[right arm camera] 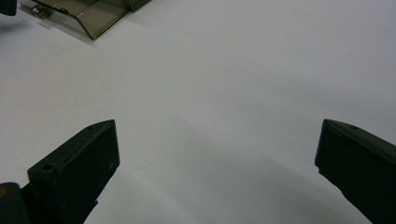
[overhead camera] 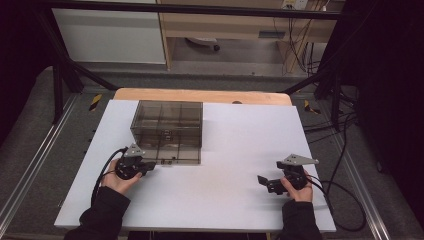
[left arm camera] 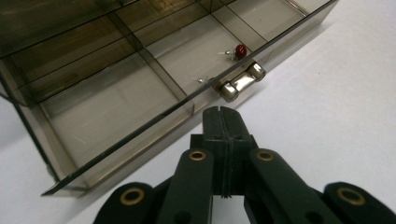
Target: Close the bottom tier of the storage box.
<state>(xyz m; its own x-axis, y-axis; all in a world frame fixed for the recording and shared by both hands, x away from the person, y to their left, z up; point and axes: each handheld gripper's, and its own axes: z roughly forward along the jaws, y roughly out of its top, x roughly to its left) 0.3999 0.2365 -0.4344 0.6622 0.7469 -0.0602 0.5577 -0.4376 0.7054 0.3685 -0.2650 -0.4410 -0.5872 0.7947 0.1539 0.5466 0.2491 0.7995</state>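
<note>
- The left tongs (left arm camera: pixel 223 122) sit at the left of the tabletop (overhead camera: pixel 225 195), jaws pressed flat together with nothing between them, their tip just short of the front wall of the box.
- The smoky clear plastic box (overhead camera: pixel 167 131) stands on the left half of the tabletop, toward the far edge, and the left tongs (overhead camera: pixel 149 167) are at its near left corner. Inner walls split it into compartments; whether a lid covers it I cannot tell.
- The box looks stiff, thin-walled and light, so a push with closed tongs would likely slide it over the smooth white surface rather than tip it. Its walls are glossy and probably slippery; a pinch over the top rim of a wall should hold better than a squeeze on a flat face.
- A shiny metal latch (left arm camera: pixel 242 82) sits on the front wall, just ahead of the left tongs. It seems the natural place to take hold or press, being small, hard and raised from the wall.
- Behind the latch, inside a front compartment, lies a small red bead (left arm camera: pixel 240 50) with thin wire ends; it looks light and easily scattered if the box is jolted.
- The right tongs (overhead camera: pixel 265 182) rest well apart from the box at the right of the tabletop, jaws spread wide and empty over bare surface.
</note>
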